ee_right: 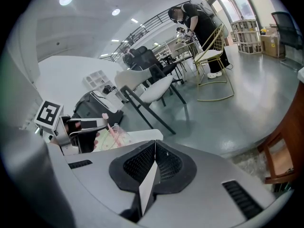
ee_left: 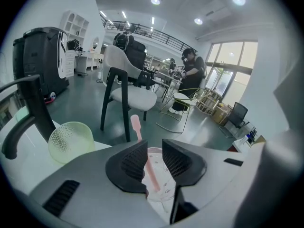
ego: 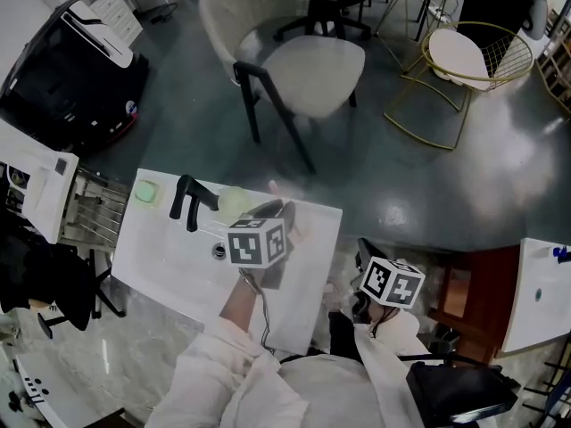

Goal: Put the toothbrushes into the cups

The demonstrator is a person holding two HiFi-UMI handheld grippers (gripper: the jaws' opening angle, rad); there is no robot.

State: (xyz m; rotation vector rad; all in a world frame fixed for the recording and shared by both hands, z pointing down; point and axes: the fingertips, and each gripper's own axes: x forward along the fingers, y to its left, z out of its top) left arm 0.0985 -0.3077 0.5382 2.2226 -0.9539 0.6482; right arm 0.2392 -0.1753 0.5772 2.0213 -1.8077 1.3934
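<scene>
The white tabletop (ego: 161, 257) carries everything. The clear cup stands close to its far edge, with only floor beyond it in the left gripper view, so anything you knock that way probably goes off. The black faucet (ego: 189, 199) stands just left of your working spot. If you swing the left tongs sideways instead of drawing them straight back, you may hit it.

The pale green cup (ee_left: 71, 141) sits near the faucet, apart from the tongs. No view shows inside it, and I see no second brush anywhere, so look before you reach for anything.

The clear cup (ee_left: 159, 186) looks light and thin-walled, and it sits right under the left tongs (ee_left: 153, 144). Dip or twist as you pull away and a jaw could catch the rim and tip it.

The pink toothbrush (ee_left: 137, 127) already stands in that cup, leaning, with its upper end poking up between the jaws. The jaws stand wide on either side of it and neither pad presses on it. It is loose, so your main risk is brushing the stem as you retreat and dragging it out or toppling the cup. Lift clear first, then back away.

Your right tongs (ee_right: 155, 144) are closed tight on nothing and held well back. Keep them there so they don't crowd the cup.
</scene>
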